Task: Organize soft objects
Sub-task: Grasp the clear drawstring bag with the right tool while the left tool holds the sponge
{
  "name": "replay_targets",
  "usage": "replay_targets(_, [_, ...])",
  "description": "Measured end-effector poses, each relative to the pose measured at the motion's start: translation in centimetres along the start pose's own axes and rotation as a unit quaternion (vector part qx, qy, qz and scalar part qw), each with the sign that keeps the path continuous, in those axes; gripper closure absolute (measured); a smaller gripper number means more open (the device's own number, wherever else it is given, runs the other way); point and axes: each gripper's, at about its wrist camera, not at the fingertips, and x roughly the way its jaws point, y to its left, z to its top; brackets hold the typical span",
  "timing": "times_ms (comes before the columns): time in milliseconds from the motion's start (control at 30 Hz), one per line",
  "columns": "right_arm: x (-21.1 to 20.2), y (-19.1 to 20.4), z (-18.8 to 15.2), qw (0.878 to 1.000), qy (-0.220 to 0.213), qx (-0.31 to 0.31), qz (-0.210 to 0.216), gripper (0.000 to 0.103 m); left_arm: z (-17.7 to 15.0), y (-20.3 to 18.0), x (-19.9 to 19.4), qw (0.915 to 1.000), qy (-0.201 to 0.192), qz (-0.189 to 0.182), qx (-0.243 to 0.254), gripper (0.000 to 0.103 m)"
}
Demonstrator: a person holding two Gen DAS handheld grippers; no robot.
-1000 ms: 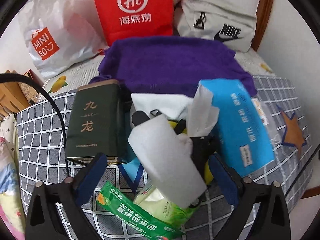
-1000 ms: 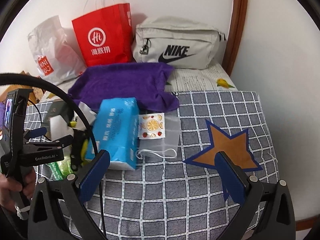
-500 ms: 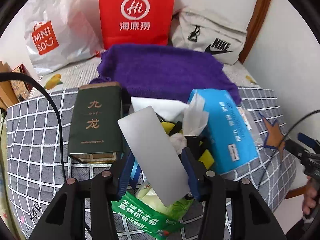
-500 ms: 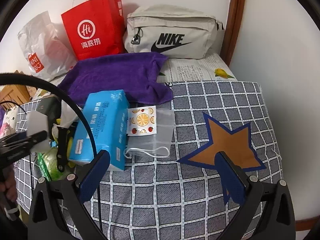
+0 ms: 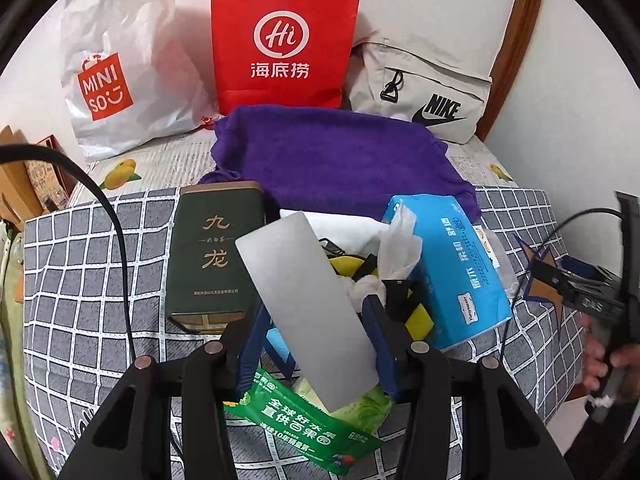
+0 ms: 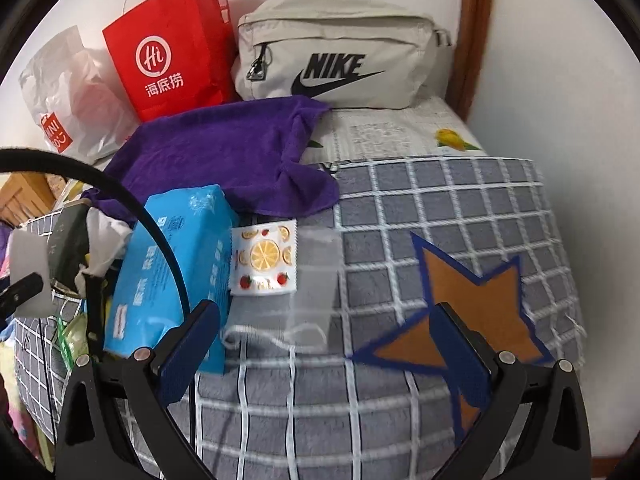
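My left gripper is shut on a flat white-grey pad, held tilted above the pile on the checked blanket. Under it lie a green snack packet, a yellow-and-black item and white cloth. A blue tissue pack lies to the right and a purple towel behind. My right gripper is open and empty over the blanket, near a bagged face mask beside the tissue pack. The held pad also shows at the right wrist view's left edge.
A dark green tin lies left of the pile. A red paper bag, a Miniso plastic bag and a grey Nike bag stand against the back wall. A brown star patch marks the blanket at right.
My left gripper closed on the white-grey pad and lifted it off the pile. My right gripper moved in slightly closer to the blanket, staying open.
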Motion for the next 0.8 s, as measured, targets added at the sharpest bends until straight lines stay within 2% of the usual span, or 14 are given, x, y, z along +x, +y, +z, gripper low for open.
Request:
replay_targets(200, [4.0,-1.4,1.4,0.999,0.018,0.004,0.031,0.002,0.0,0.4,0.0,1.0000,0.002,0.001,-0.005,0.057])
replay_targets(333, [6.1,-1.9,1.5,0.998,0.048,-0.014,0.023,0.004,0.1,0.3,0.1,1.0000,0.004,0.000,-0.003,0.057])
replay_targets(500, [7.1,-1.7,0.3,0.994,0.076,-0.027,0.076,0.004,0.1,0.2,0.4,1.0000,0.009,-0.002,0.000,0.057])
replay_targets(600, [8.0,-1.1,-0.3,0.994,0.078,-0.040,0.061,0.004,0.1,0.1,0.7,0.9999,0.013,-0.005,0.002,0.057])
replay_targets(633, [8.1,-0.7,-0.5,0.995,0.067,-0.054,0.054,0.009,0.0,0.1,0.7,0.9999,0.014,-0.005,0.003,0.057])
replay_targets(667, [7.9,-0.5,-0.6,0.995,0.055,-0.065,0.051,0.031,0.0,0.1,0.7,0.9999,0.016,-0.004,0.003,0.057])
replay_targets(700, [7.4,-0.4,-0.7,0.995,0.040,-0.074,0.052,0.044,-0.1,0.2,0.6,0.9999,0.016,-0.003,0.003,0.057])
replay_targets(733, [7.1,-0.5,-0.7,0.994,0.037,-0.074,0.066,0.071,-0.1,0.2,0.5,0.9999,0.015,-0.003,0.001,0.057])
replay_targets(767, [6.9,-0.7,-0.7,0.992,0.039,-0.064,0.097,0.094,-0.1,0.3,0.4,0.9999,0.014,-0.002,0.000,0.057])
replay_targets(800, [6.7,-1.0,-0.7,0.990,0.044,-0.046,0.126,0.095,-0.1,0.4,0.4,0.9999,0.014,-0.002,-0.002,0.057])
